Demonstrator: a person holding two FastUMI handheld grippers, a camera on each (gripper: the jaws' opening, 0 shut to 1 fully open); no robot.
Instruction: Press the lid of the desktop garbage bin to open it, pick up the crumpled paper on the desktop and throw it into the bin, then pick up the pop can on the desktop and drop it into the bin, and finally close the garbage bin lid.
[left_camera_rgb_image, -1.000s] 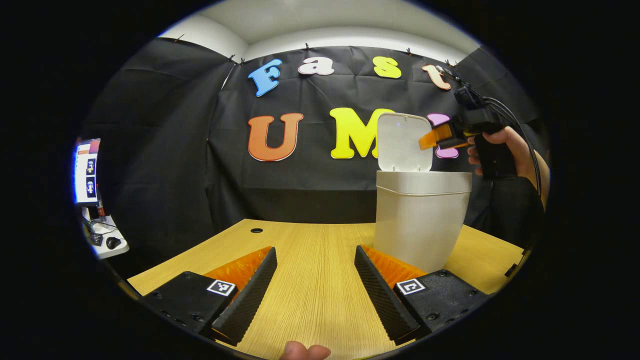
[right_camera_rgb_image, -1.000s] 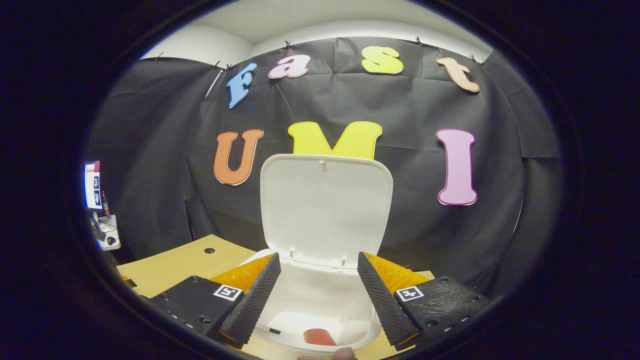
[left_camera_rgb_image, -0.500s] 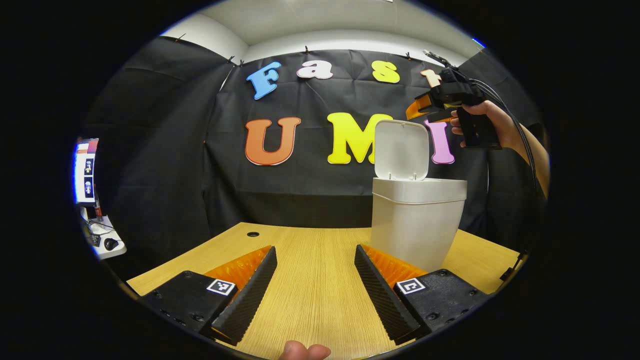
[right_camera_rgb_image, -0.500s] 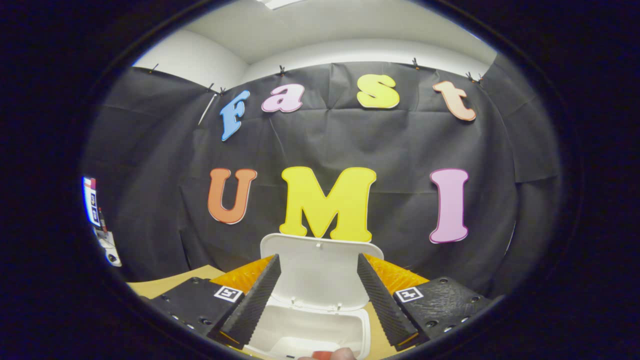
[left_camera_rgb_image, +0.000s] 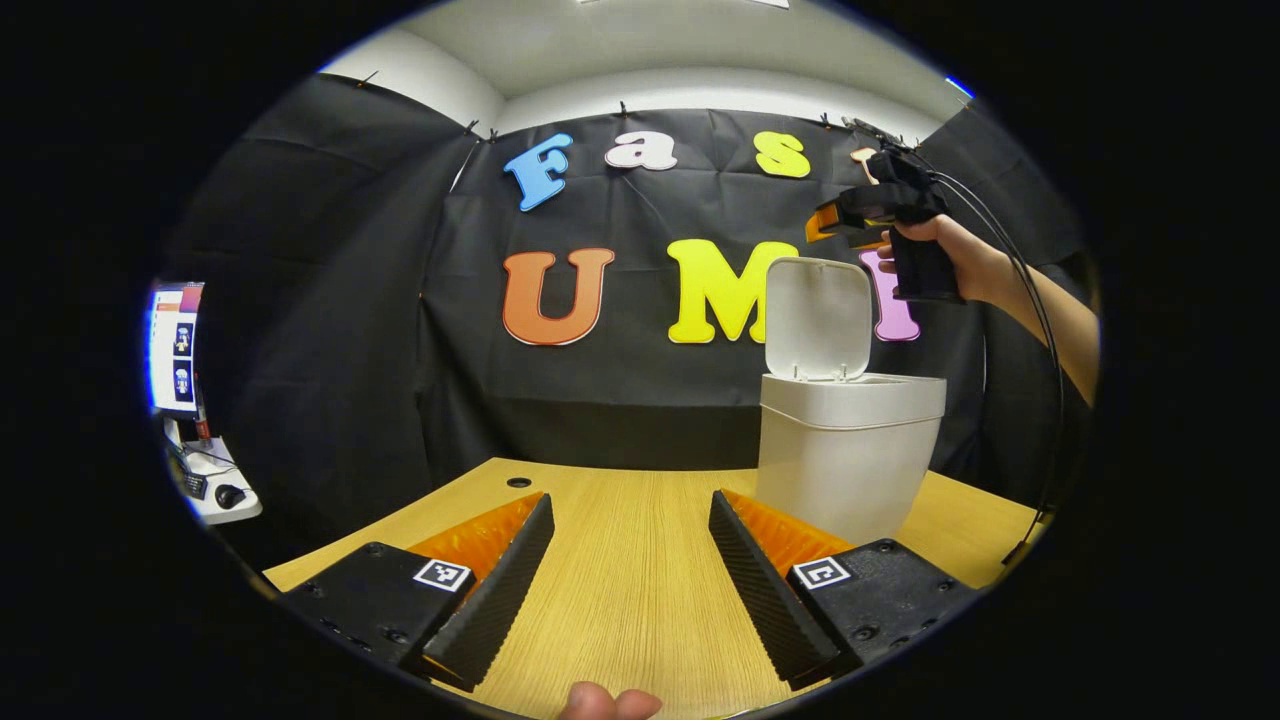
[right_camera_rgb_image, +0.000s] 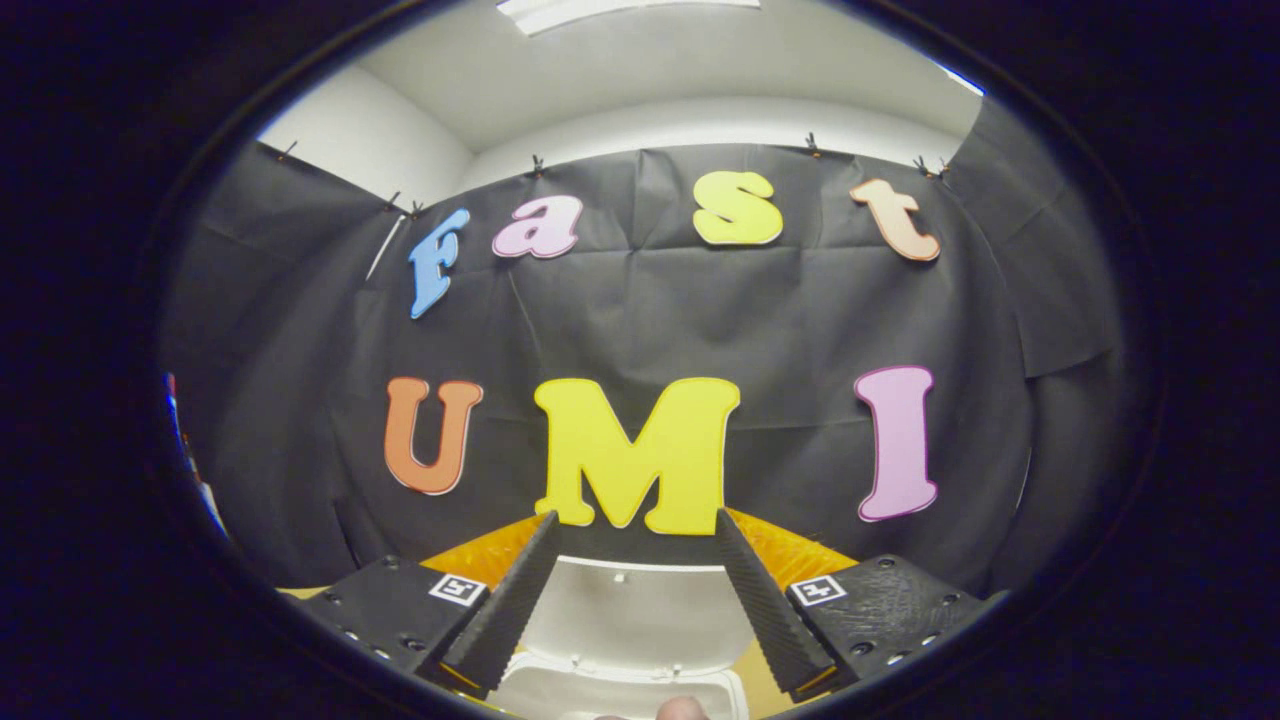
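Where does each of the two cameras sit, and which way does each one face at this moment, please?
Left gripper view: rides low over the wooden desk, facing the booth wall; own open left gripper at the bottom, a fingertip at the edge, the right gripper in a hand above the bin's raised lid.
Right gripper view: held high above the garbage bin, facing the wall; own open gripper at the bottom.
Shared: bin, lid, wall.

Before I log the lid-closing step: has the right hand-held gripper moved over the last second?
Yes. In the left gripper view the right hand-held gripper has risen from level with the open lid to above its top edge, judged against the bin.
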